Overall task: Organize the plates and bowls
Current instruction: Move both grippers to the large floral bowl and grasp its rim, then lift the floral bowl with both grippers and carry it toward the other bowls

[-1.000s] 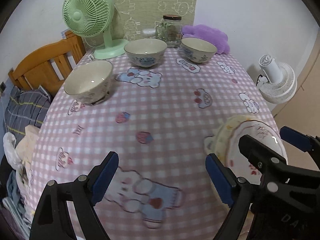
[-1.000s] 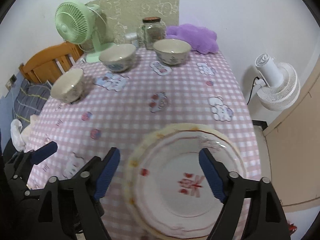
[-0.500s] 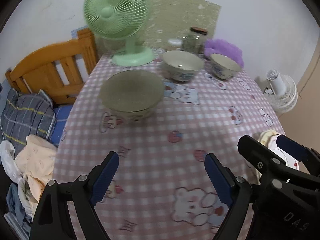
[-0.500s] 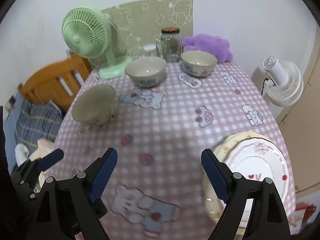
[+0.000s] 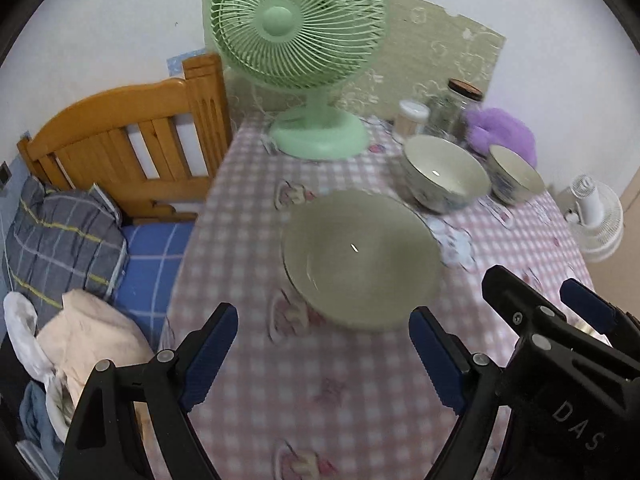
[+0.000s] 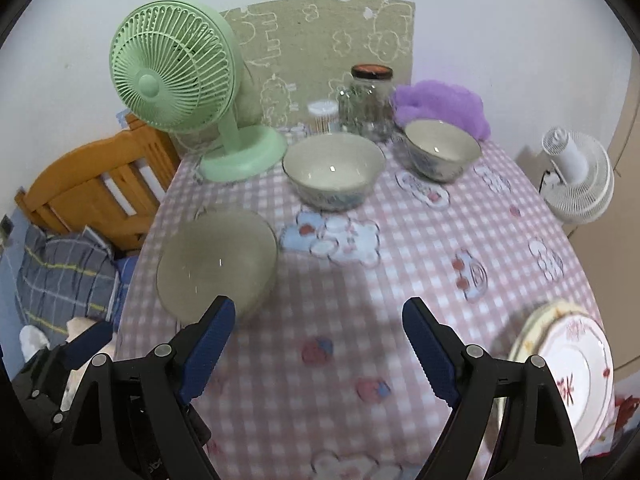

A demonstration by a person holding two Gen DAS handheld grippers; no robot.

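Observation:
A large cream bowl (image 5: pixel 362 258) (image 6: pixel 216 262) stands near the table's left edge, just beyond my open left gripper (image 5: pixel 324 354), which holds nothing. Two patterned bowls sit farther back: a middle one (image 5: pixel 446 174) (image 6: pixel 334 170) and a smaller one (image 5: pixel 516 176) (image 6: pixel 440 152). A stack of plates (image 6: pixel 568 368) with a red mark lies at the front right table edge. My right gripper (image 6: pixel 318 350) is open and empty over bare cloth; the near bowl is ahead of its left finger. The right gripper also shows in the left wrist view (image 5: pixel 560 320).
A green desk fan (image 5: pixel 298 40) (image 6: pixel 182 92), a glass jar (image 6: pixel 370 102), a small white container (image 6: pixel 322 114) and a purple plush (image 6: pixel 440 104) line the back of the pink checked table (image 6: pixel 400 280). A wooden bed frame (image 5: pixel 128 140) is at left, a white floor fan (image 6: pixel 576 172) at right.
Both grippers have swept leftward across the table. The plates slid from under the right gripper to its far right; the near cream bowl now sits straight ahead of the left gripper.

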